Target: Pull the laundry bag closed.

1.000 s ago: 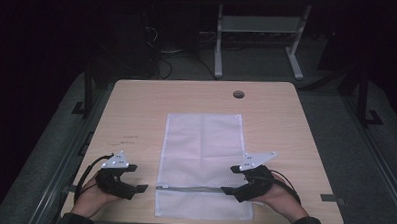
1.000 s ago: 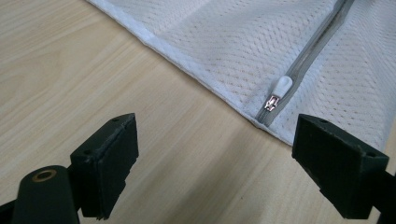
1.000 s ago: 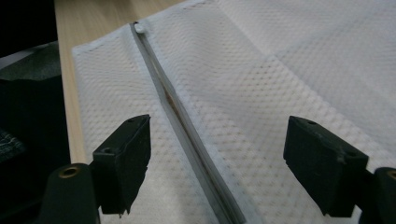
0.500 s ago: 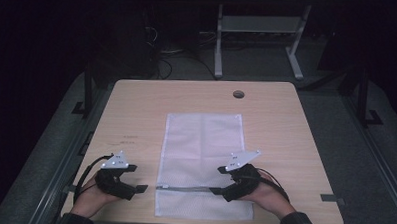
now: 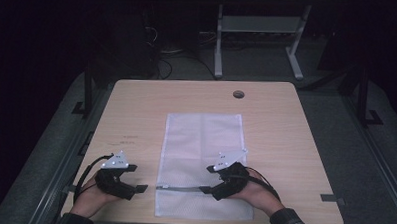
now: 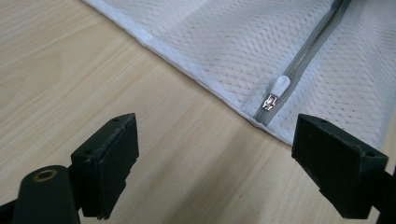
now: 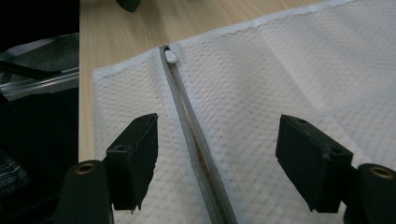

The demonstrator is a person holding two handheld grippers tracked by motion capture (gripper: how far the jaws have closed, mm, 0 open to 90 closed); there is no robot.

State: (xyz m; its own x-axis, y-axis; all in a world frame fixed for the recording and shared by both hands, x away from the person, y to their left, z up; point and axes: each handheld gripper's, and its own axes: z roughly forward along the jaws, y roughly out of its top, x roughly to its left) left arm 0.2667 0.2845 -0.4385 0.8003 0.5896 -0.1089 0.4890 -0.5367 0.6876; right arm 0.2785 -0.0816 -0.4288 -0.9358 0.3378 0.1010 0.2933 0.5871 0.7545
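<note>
Approach step: right gripper (image 5: 207, 180), jaws open & just closing over mesh bag's (image 5: 203, 142) zipper (image 7: 196, 144), grips nothing yet; left gripper (image 5: 140, 179) open nr zip pull (image 6: 280, 86); next: pinch it.

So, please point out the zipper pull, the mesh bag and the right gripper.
zipper pull (image 6: 280, 86), left gripper view, on its white tab.
mesh bag (image 5: 203, 137), high view, on its bare mesh.
right gripper (image 7: 217, 161), right gripper view, midway between its jaws.
</note>
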